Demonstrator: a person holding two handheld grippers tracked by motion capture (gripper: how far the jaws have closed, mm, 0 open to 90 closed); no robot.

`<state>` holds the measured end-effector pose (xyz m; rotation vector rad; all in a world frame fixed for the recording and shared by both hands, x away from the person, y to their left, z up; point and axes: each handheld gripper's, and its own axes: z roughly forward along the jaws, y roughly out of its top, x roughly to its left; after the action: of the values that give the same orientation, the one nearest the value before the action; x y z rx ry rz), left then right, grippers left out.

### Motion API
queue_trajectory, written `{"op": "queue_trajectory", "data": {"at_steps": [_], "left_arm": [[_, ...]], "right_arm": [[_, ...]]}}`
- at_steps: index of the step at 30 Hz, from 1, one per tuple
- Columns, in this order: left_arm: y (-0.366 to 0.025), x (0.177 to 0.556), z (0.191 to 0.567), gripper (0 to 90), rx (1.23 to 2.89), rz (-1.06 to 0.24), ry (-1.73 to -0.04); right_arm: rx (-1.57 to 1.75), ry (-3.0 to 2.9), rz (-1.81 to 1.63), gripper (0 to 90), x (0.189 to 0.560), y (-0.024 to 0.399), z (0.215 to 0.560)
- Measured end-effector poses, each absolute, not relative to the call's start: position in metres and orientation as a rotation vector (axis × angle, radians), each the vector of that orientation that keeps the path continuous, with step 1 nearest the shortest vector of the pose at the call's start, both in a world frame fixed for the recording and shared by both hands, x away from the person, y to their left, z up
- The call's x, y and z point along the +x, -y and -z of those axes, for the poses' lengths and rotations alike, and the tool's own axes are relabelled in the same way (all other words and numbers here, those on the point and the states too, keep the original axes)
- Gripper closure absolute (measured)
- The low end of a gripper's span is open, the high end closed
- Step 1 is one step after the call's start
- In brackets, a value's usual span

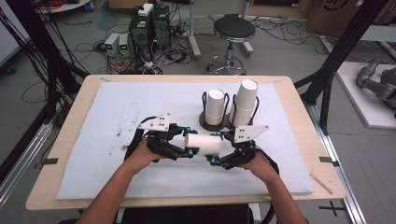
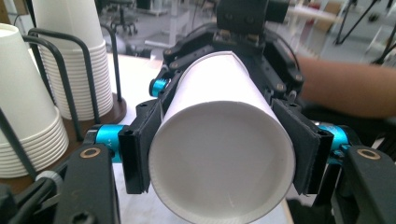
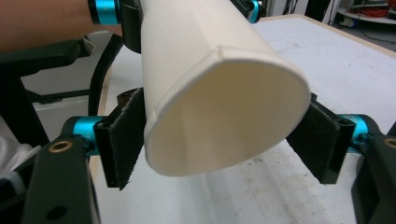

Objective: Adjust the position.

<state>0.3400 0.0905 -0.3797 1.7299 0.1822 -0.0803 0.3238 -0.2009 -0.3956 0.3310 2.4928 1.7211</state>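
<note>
A white paper cup [image 1: 203, 144] lies on its side in mid-air, held level between both grippers just above the pale blue mat [image 1: 107, 140] on the wooden worktop [image 1: 65, 140], near the front centre.

Left gripper [image 1: 190, 141]: jaws clamped on the cup's open-mouth end. In the left gripper view the cup [image 2: 223, 154] mouth faces the cam, w/ black pads [image 2: 140, 154] pressed on both sides of the rim. Same view shows the other gripper gripping the far end, plus a forearm behind it.

Right gripper [image 1: 220, 148]: jaws clamped on the cup's base end. In the right gripper view the cup [image 3: 219, 98] base faces the cam; left pad [image 3: 122, 140] touches the wall. Right pad sits at the wall's edge too; contact there partly hidden by the cup's curve, but cup looks squeezed slightly oval.

Both hands sit low at the front edge: left hand [image 1: 140, 156], right hand [image 1: 259, 163], forearms coming in from the bottom.

Behind the held cup, well apart from it: 2 stacks of upside-down white cups in black wire holders on round dark bases. Left stack [image 1: 215, 106] is shorter, right stack [image 1: 244, 102] taller. They stand just beside each other. In the left gripper view both stacks show at the left edge, w/ many nested rims visible.

Beyond the worktop: black stool [image 1: 233, 32] and PC boxes [image 1: 149, 28] w/ cables on the floor.
</note>
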Motion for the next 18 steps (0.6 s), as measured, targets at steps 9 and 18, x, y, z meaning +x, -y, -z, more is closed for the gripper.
{"op": "queue_trajectory", "data": {"at_steps": [9, 18], "left_arm": [[-0.090, 0.341, 0.385, 36.2, 1.697, 0.139, -0.174], [-0.087, 0.334, 0.373, 25.4, 1.869, -0.058, -0.144]], "right_arm": [[0.285, -2.516, -1.791, 32.8, 0.324, 0.203, 0.397], [0.277, -2.526, -1.761, 38.2, 0.324, 0.206, 0.395]]}}
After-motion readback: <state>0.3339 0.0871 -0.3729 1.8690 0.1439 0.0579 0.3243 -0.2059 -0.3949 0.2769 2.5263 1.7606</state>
